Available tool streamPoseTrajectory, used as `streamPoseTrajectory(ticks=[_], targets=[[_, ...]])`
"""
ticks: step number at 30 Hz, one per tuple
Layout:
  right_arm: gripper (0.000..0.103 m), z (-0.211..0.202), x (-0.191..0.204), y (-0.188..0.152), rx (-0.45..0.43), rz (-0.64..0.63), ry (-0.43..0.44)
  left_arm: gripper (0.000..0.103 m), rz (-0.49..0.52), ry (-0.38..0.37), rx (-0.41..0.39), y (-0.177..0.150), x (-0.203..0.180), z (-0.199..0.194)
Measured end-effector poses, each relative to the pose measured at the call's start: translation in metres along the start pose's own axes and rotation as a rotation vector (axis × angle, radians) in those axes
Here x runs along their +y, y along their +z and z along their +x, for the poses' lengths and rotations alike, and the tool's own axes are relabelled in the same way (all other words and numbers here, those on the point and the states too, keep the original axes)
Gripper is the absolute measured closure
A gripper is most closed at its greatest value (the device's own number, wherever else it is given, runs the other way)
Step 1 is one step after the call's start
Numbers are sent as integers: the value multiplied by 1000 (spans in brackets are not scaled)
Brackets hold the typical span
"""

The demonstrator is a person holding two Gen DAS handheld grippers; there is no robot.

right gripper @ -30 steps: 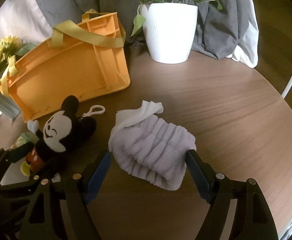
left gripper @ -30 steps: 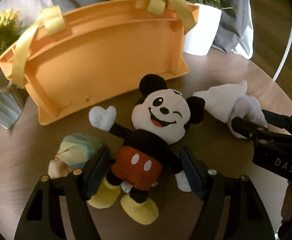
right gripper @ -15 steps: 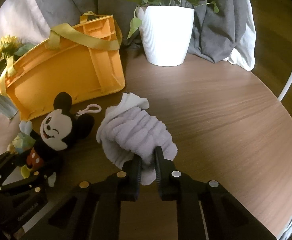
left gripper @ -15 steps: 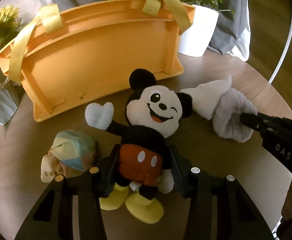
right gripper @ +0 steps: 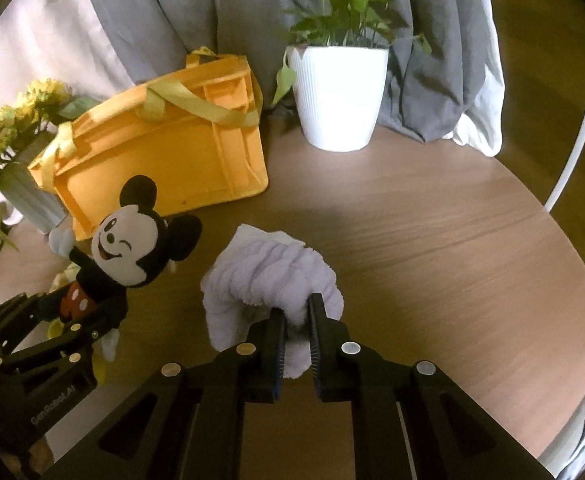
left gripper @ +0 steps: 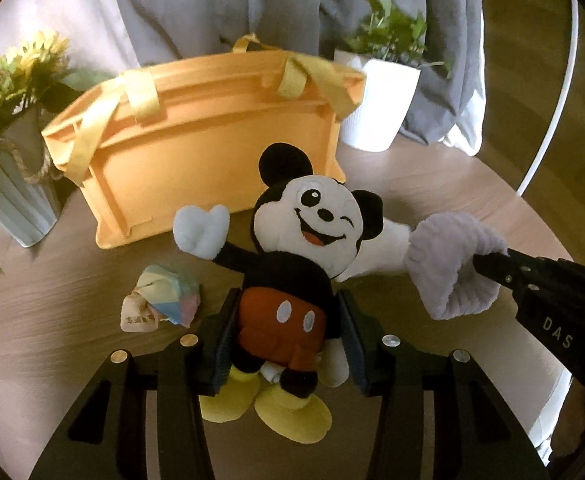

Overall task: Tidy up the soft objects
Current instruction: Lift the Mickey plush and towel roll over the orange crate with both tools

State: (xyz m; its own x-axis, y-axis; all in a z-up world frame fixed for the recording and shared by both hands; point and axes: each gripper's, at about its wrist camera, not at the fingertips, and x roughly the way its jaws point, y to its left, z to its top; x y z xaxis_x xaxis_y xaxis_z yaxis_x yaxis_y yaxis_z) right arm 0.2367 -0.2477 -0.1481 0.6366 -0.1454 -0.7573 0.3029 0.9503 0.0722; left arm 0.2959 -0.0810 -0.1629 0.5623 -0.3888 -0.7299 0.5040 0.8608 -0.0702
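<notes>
My left gripper [left gripper: 284, 332] is shut on the Mickey Mouse plush [left gripper: 292, 264] at its red shorts and holds it lifted above the table; the plush also shows in the right wrist view [right gripper: 124, 252]. My right gripper [right gripper: 295, 320] is shut on a lavender fluffy cloth [right gripper: 264, 276], raised off the table; the cloth also shows in the left wrist view [left gripper: 452, 264]. A small pastel soft toy [left gripper: 164, 300] lies on the table left of the plush. An orange bag [left gripper: 212, 136] with yellow handles stands behind, also in the right wrist view [right gripper: 164, 152].
A white pot with a green plant [right gripper: 336, 96] stands at the back right of the round wooden table [right gripper: 432, 240]. A grey vase with sunflowers [left gripper: 12, 184] stands at the left. Grey and white fabric [right gripper: 432, 60] hangs behind.
Both grippers closed on their objects, then lifted: the left raised the Mickey plush, the right raised the lavender cloth. The pastel toy stayed on the table.
</notes>
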Motion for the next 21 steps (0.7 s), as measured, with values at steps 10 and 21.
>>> streamPoseTrajectory(ticks=[10, 21], targets=[[91, -41, 4, 13, -111, -20, 12, 57, -34, -15, -99, 16, -4, -38], [91, -77, 20, 40, -249, -48, 62, 57, -56, 29, -238, 38, 5, -78]])
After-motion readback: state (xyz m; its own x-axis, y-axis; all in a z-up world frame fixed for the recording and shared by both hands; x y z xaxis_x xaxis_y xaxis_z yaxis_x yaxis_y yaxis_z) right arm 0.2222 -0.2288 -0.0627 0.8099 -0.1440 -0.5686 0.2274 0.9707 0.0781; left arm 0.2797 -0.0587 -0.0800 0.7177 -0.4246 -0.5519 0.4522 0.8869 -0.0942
